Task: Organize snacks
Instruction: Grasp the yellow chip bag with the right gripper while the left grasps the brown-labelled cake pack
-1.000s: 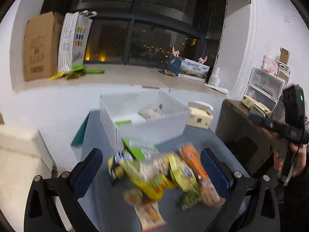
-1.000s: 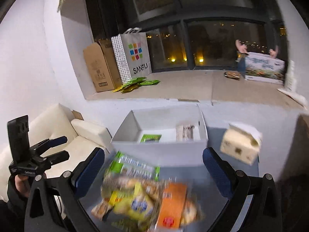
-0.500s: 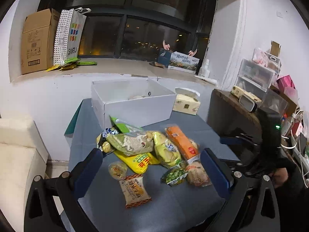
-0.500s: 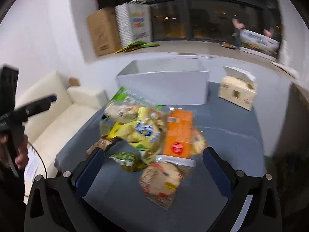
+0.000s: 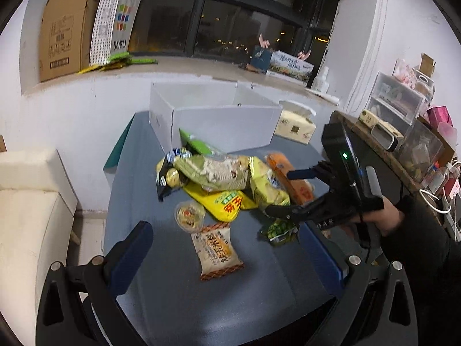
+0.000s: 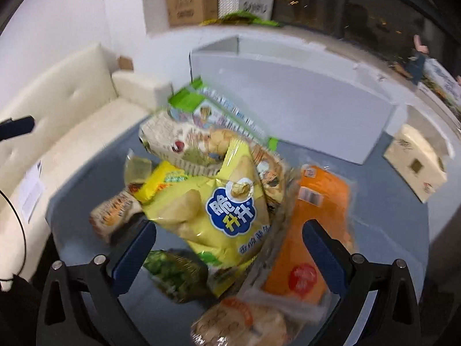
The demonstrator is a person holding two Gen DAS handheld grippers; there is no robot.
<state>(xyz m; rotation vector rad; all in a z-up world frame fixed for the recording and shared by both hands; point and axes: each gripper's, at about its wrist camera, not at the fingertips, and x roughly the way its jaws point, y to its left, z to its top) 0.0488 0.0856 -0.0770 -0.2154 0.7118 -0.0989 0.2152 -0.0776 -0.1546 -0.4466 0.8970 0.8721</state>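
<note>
A pile of snack packs lies on the grey-blue table (image 5: 161, 288) in front of a white open box (image 5: 224, 124). In the pile are a yellow chip bag (image 6: 219, 207), an orange pack (image 6: 314, 230), a pale green bag (image 5: 213, 170), a small green-pea pack (image 5: 279, 230), a cracker pack (image 5: 216, 250) and a round cup (image 5: 188, 214). My left gripper (image 5: 227, 248) is open and empty over the table's near side. My right gripper (image 6: 227, 248) is open, low over the pile, with the yellow chip bag between its fingers; it also shows in the left wrist view (image 5: 285, 193).
A tissue box (image 5: 294, 125) stands right of the white box. A cream sofa (image 5: 26, 219) is left of the table, a cluttered shelf (image 5: 403, 132) to the right. A cardboard box (image 5: 63, 34) and a paper bag (image 5: 115, 20) stand on the window ledge.
My right gripper has dropped down close onto the snack pile and now straddles the yellow chip bag. My left gripper has lowered and tilted toward the table.
</note>
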